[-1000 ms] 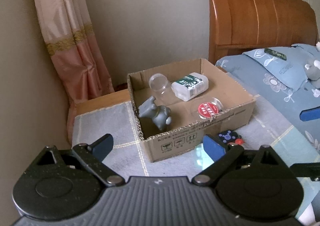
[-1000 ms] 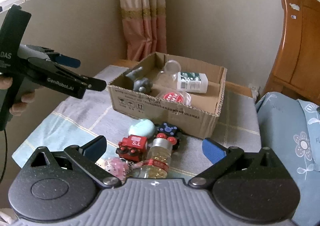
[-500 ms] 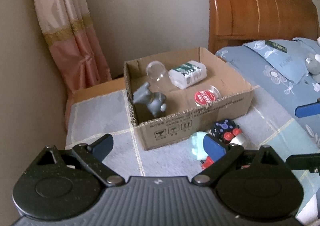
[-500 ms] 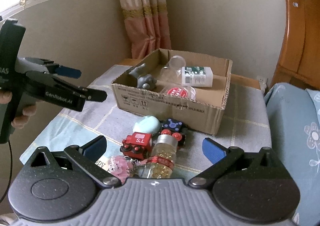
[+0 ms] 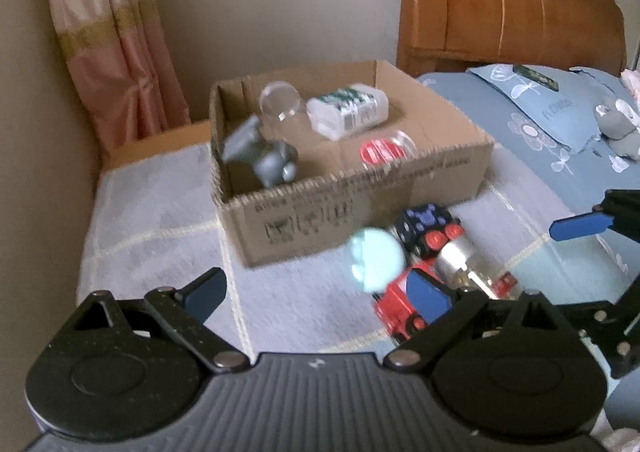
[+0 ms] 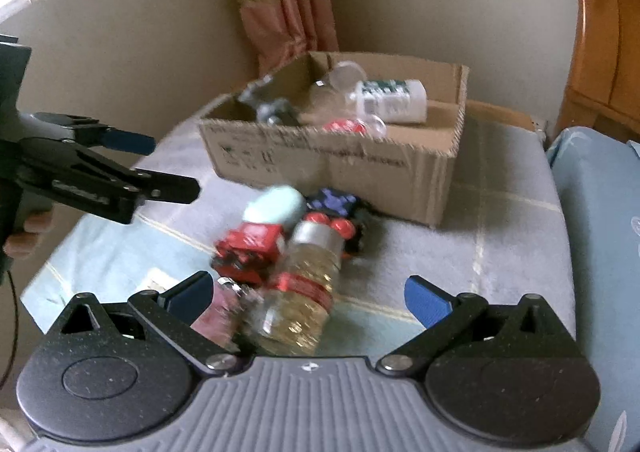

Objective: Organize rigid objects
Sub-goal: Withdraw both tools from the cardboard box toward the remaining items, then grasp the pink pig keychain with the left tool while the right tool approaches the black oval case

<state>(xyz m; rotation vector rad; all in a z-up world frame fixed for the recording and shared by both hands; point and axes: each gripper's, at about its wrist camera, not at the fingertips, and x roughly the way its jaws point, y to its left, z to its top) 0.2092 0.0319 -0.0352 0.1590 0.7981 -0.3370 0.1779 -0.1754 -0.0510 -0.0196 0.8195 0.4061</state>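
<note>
A cardboard box [image 5: 360, 208] [image 6: 344, 164] stands on the cloth-covered table and holds a grey figure [image 5: 264, 156], a clear cup [image 5: 280, 100], a white bottle [image 5: 348, 110] and a red-lidded jar [image 5: 386, 148]. In front of the box lies a cluster: a pale green egg shape [image 6: 274, 206], a red toy train [image 6: 250, 246], a black-and-blue gadget with red buttons [image 6: 334, 208] and a clear bottle of yellow contents [image 6: 304, 284]. My left gripper [image 5: 316, 292] is open above the cloth, its right pad over the train. My right gripper [image 6: 306, 292] is open just above the clear bottle.
A pink keychain item [image 6: 218, 310] lies at the cluster's near left. A bed with blue bedding [image 5: 560, 120] and a wooden headboard [image 5: 500, 8] lies to the right. A curtain [image 5: 112, 36] and walls close off the back and left. A hand [image 6: 28, 232] holds the left gripper.
Both grippers have sunk toward the table and tilted down, so the toy cluster now sits closer and more central. Both sets of jaws stayed wide apart.
</note>
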